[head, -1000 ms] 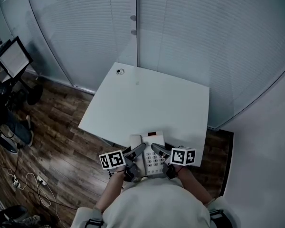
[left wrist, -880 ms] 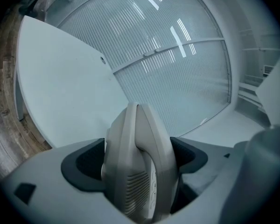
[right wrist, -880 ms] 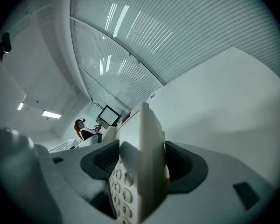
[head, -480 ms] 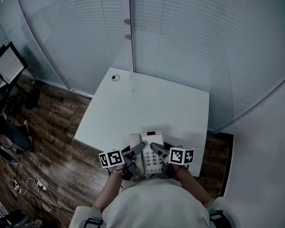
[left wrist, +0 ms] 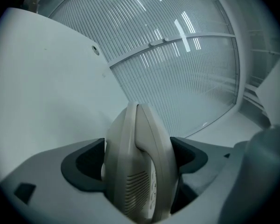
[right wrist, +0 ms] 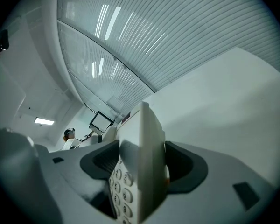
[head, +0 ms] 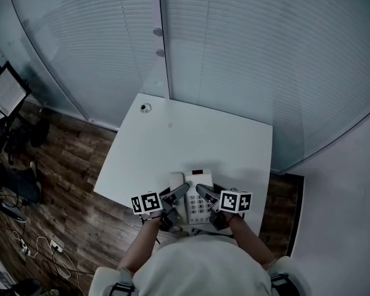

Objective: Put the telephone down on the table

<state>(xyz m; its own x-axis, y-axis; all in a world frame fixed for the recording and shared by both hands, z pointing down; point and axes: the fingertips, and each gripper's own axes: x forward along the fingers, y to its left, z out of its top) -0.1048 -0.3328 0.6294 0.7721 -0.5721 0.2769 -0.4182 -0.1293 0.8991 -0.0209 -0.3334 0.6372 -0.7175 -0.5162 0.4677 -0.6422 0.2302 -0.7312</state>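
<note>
One telephone [head: 198,207], one table [head: 191,140], two grippers: left gripper [head: 183,190], right gripper [head: 201,191].

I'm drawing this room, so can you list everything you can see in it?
telephone: one, white, held by both grippers at the table's near edge
table: one, white, in the middle
round cap: one, dark and white, on the table's far left corner
glass wall: one, pale with blinds, behind the table
knobs: two, grey, on the glass wall
floor: one, brown wood, around the table
monitor: one, dark frame with a bright screen, far left
cables: several, white, on the floor at near left
left gripper: one, grey, shut on the telephone's left side
right gripper: one, grey, shut on the telephone's right side
marker cubes: two, black and white, one on each gripper
</note>
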